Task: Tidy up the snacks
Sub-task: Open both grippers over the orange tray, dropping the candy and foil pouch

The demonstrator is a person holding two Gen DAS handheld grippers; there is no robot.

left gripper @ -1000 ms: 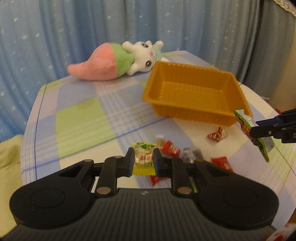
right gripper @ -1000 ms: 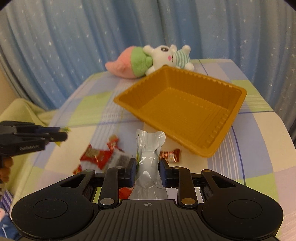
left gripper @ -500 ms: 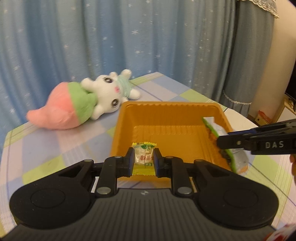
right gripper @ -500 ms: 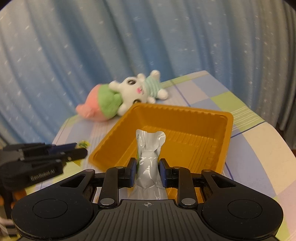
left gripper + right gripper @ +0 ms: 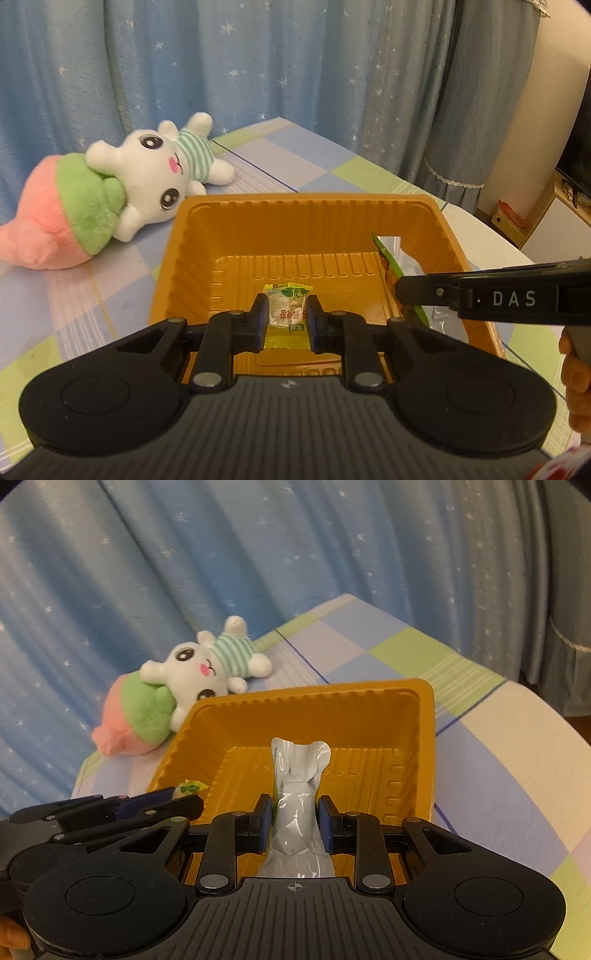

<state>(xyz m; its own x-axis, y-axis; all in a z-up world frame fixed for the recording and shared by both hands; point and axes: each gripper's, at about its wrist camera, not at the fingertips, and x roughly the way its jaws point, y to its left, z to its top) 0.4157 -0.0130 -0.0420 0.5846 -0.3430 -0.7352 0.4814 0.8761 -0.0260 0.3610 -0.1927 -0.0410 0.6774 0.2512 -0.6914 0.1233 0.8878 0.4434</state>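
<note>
one plush rabbit [image 5: 110,192] behind tray [image 5: 306,206], checked tablecloth [image 5: 295,155]

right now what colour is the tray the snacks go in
Orange-brown tray, ribbed walls; clearest in the left wrist view.

Warm, yellowish indoor light over both views, fairly dim, no hard shadows anywhere. The pleated blue star-print curtain [image 5: 258,554] smears softly in the right wrist view; the left view sits crisper. Fisheye bending curves the checked pastel tabletop [image 5: 303,155] and darkens the corners. A soft sheen glints on the crinkled silver foil snack pouch [image 5: 299,775].
</note>
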